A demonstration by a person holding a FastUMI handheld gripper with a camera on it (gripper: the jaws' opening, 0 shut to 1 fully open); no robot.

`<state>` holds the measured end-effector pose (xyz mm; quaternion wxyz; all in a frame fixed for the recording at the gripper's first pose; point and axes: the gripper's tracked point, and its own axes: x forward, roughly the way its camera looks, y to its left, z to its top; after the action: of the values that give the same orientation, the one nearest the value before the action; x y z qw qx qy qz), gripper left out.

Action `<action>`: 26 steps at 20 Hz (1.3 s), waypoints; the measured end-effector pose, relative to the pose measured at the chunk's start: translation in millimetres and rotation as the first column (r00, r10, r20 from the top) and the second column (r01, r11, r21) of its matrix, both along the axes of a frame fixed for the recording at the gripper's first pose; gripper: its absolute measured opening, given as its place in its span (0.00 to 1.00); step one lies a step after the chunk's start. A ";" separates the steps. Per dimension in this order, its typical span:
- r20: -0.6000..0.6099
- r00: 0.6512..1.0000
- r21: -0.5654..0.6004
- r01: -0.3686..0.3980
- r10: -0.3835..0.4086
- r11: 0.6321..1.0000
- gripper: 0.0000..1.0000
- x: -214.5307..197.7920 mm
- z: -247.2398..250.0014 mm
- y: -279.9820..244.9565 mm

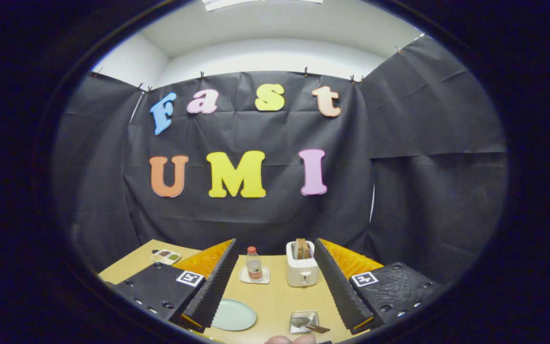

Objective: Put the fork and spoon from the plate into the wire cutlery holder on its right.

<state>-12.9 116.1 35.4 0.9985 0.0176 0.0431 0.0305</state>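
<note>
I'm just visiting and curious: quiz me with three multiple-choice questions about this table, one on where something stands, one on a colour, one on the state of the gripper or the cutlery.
1. Where is the toaster?
A. beyond the wire cutlery holder
B. on the plate
C. under the table

2. What colour is the bottle cap?
A. blue
B. orange-red
C. black

3. How do the gripper fingers stand?
A. shut on a spoon
B. shut on the bottle
C. spread apart, holding nothing

Answers: 1 A, it stands farther off, behind the holder. 2 B, the cap looks orange-red. 3 C, a wide gap with the bare table between the fingers.
</note>
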 end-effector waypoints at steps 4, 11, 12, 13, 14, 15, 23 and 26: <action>0.015 1.000 0.022 0.003 -0.004 1.000 0.96 -3.0 -0.1 8.7; 0.000 1.000 0.020 -0.014 0.014 1.000 0.96 5.2 -10.9 26.6; -0.010 1.000 0.032 -0.017 0.017 0.999 0.96 3.6 -14.4 29.4; -0.017 1.000 0.036 -0.014 0.015 0.999 0.95 4.7 -17.4 29.5; -0.016 1.000 0.035 -0.013 0.014 0.999 0.95 5.5 -20.3 28.5; -0.017 1.000 0.033 -0.013 0.013 0.999 0.95 6.4 -21.1 28.4; 0.007 1.000 0.043 0.002 -0.002 0.999 0.95 7.6 -17.5 17.0; 0.000 1.000 0.048 0.018 -0.018 0.999 0.96 10.7 -19.4 8.3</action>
<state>-2.2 124.4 15.9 0.9980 0.0419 0.0417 0.0226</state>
